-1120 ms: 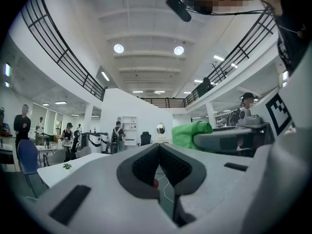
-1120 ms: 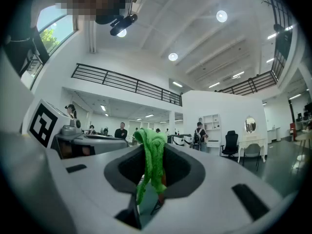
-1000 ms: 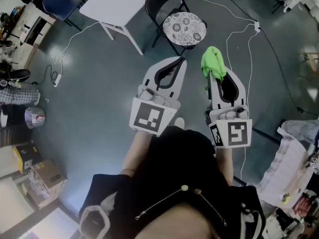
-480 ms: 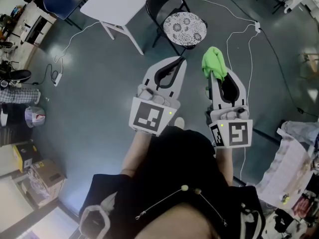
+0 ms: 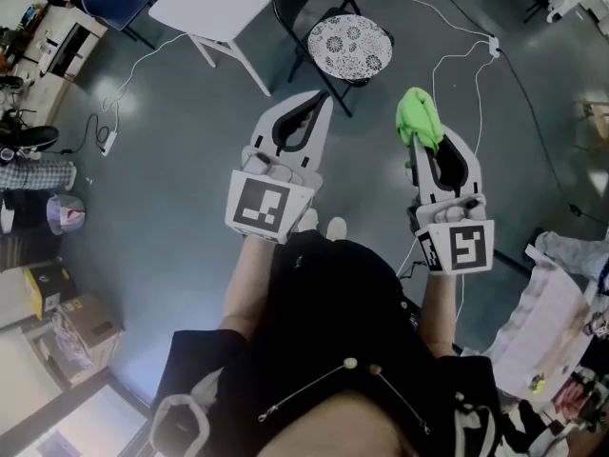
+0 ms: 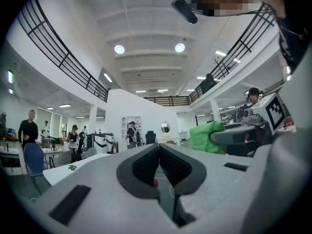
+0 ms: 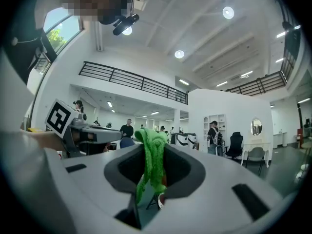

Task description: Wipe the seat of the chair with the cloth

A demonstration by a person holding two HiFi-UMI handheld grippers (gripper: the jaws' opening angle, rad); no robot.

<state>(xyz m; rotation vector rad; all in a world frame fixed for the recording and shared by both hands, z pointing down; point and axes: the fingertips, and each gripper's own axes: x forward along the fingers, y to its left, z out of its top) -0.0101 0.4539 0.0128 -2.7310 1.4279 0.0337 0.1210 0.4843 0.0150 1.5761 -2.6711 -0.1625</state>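
Grey floor (image 5: 171,179), cropped chair (image 5: 349,46); left gripper (image 5: 325,100) closed empty, right gripper (image 5: 415,150) pinches cloth (image 5: 419,120).

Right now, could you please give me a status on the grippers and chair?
Right gripper shut on green cloth. Left gripper shut, empty. Chair seat ahead, not yet touched. White table beside it.

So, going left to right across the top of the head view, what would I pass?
White table → black chair with round patterned seat → bright green cloth, clamped in the right gripper.
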